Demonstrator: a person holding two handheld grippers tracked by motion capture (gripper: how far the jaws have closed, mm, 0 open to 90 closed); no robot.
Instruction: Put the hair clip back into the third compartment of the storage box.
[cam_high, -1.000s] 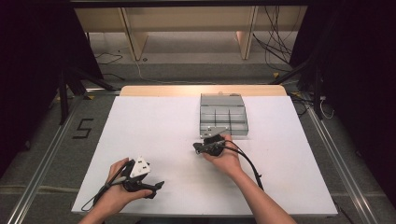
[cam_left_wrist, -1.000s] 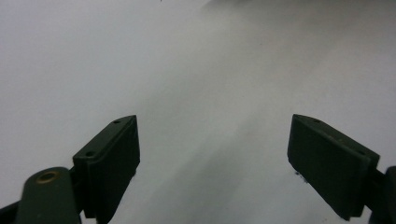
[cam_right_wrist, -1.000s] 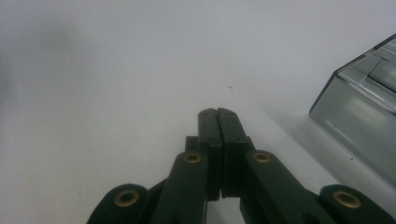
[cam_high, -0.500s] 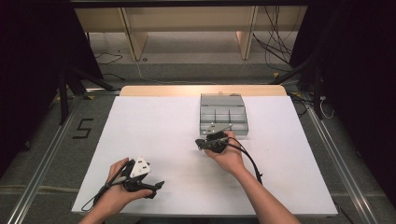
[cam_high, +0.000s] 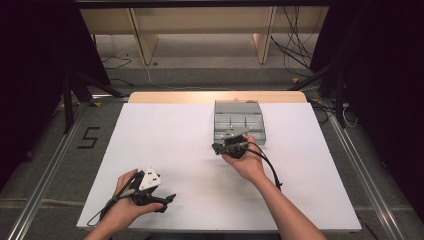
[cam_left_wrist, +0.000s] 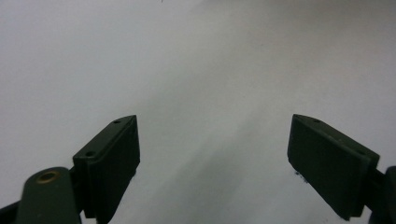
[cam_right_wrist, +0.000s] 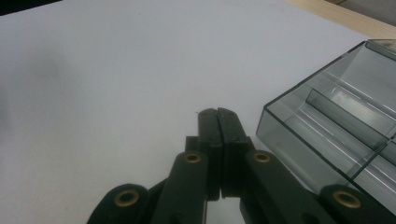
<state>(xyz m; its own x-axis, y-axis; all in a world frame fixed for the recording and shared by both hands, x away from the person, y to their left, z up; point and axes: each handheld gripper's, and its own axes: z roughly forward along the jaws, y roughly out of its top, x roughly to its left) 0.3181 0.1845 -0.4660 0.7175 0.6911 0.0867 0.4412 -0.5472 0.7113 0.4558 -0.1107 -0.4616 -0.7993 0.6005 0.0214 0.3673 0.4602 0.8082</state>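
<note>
Clear compartment box: sitting on the white table sheet right of centre, toward the far edge, its dividers showing through transparent walls; in the right gripper view the box is lying just beside the jaw tips, on their right, not touching them.

Nearest item, left gripper: resting at the near left of the sheet in the person's left hand, grey three-cornered plate on top, cable trailing off toward the near edge. Its fingers are standing wide apart; in the left gripper view the left gripper is facing bare white surface with nothing between the jaws.

Next, right gripper: being held in the right hand at mid-table, just in front of the box's near wall, pointing leftward across the sheet. Its fingers are pressed fully together, gripping nothing; the right gripper is showing both pads meeting flat above the sheet.

Farthest: a strip of wooden tabletop lying beyond the sheet, with cables running over the floor behind.
</note>
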